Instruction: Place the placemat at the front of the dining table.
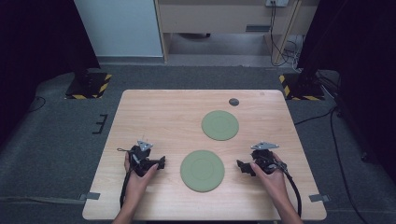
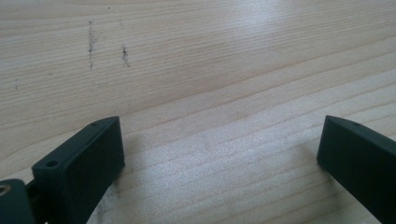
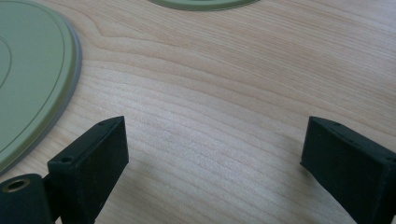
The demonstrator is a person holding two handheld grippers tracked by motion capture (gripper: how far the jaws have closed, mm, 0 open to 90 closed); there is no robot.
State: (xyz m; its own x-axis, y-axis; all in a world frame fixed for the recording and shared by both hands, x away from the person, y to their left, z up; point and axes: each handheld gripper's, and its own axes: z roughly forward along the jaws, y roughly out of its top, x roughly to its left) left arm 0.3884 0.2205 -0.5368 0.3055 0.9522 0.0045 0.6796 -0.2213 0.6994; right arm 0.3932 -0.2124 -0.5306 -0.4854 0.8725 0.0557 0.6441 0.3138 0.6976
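Two flat green round plates lie on the wooden table [image 1: 154, 116]: the near plate [image 1: 202, 170] between my hands, the far plate [image 1: 220, 125] behind it and a little to the right. My left gripper [image 1: 161, 163] rests on the table left of the near plate, open, with bare wood [image 2: 219, 149] between its jaws. My right gripper [image 1: 241, 166] sits right of the near plate, open too, nothing between its jaws. In the right gripper view the near plate [image 3: 28, 79] lies at the left and the far plate's rim [image 3: 201, 4] at the top.
A small dark round disc [image 1: 234, 101] lies near the table's far edge. Grey carpet surrounds the table. Black stands with yellow-striped bases [image 1: 88, 84] [image 1: 299, 86] flank the far corners. Cables [image 1: 294, 191] trail from the grippers.
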